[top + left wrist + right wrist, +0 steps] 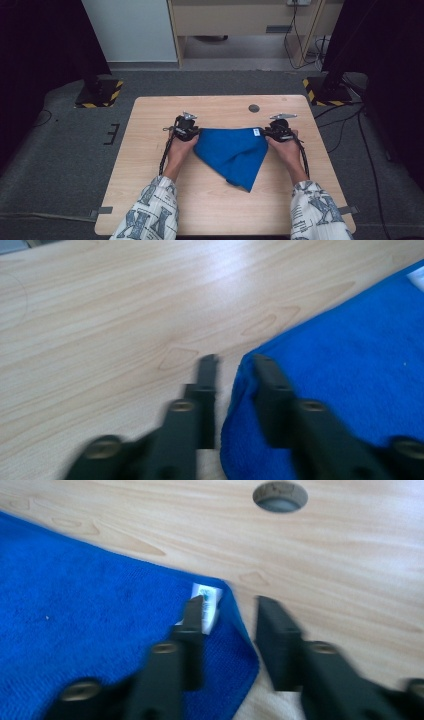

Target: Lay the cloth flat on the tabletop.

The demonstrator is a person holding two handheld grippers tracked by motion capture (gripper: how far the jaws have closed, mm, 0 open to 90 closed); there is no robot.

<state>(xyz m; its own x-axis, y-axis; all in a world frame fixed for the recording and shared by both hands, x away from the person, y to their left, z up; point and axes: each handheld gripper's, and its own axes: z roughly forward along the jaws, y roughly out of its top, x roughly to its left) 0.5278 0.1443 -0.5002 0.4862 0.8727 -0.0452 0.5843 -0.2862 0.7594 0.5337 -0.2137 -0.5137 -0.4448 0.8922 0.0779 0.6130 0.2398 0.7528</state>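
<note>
The blue cloth lies folded mid-surface, point toward the near edge. Left tongs and right tongs stand spread at its far corners, pinching nothing. Lifting away carelessly could snag a corner and undo the fold.

The blue cloth looks like soft, matt, napped terry with a small white paper-like label. The counter is pale wood-grain laminate, smooth, with a faint sheen.
</note>
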